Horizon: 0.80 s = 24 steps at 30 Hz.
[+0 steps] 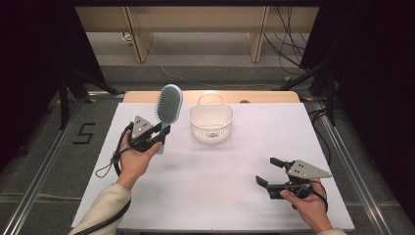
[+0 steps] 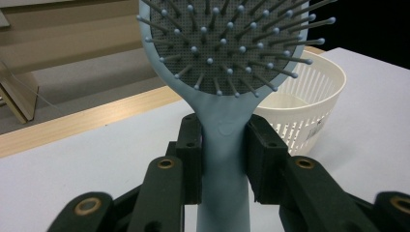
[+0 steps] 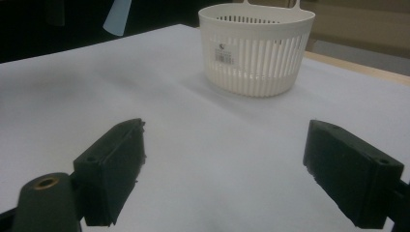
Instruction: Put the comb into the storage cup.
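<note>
Your left tongs [image 2: 223,154] are clamped on the blue hairbrush [image 2: 225,72] handle, holding it upright above the counter [image 1: 220,166], just left of the white basket [image 1: 211,122]; your right tongs [image 3: 227,169] stand apart, empty

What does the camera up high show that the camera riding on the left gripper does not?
The high view alone takes in the person's two hands, the right gripper with fingers spread over nothing, the white sheet covering the table and the floor beyond. The left gripper view alone gives the brush's grey bristle pad and the black fingers pressed on its handle. Both share the pale blue plastic hairbrush and the white slotted plastic basket.
</note>
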### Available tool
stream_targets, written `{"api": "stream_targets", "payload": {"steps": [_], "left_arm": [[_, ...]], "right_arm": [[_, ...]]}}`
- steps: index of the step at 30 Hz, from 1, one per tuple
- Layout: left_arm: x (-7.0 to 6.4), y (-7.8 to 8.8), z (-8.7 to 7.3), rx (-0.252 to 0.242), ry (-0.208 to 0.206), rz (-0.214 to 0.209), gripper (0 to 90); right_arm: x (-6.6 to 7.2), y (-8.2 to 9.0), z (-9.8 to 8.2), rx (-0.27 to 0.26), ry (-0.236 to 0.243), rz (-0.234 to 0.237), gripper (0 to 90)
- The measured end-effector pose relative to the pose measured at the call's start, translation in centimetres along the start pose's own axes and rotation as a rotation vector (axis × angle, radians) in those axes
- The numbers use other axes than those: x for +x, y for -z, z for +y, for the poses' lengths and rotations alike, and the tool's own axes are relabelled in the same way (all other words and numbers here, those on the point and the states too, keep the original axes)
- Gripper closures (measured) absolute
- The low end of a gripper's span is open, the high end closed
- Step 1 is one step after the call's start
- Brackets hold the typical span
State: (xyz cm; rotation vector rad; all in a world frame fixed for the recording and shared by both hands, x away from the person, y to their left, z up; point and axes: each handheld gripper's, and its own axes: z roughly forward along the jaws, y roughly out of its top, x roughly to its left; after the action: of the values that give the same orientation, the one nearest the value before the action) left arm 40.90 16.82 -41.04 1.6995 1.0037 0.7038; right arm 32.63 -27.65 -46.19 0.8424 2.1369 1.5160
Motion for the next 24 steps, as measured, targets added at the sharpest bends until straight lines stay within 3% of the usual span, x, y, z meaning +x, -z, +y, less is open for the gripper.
{"api": "stream_targets", "payload": {"steps": [24], "left_arm": [[-0.38,-0.29,0.79,-0.03,-0.013,-0.024,69.8]], "right_arm": [[-0.01,-0.02,-0.02,0.003,0.0,-0.002,15.5]]}}
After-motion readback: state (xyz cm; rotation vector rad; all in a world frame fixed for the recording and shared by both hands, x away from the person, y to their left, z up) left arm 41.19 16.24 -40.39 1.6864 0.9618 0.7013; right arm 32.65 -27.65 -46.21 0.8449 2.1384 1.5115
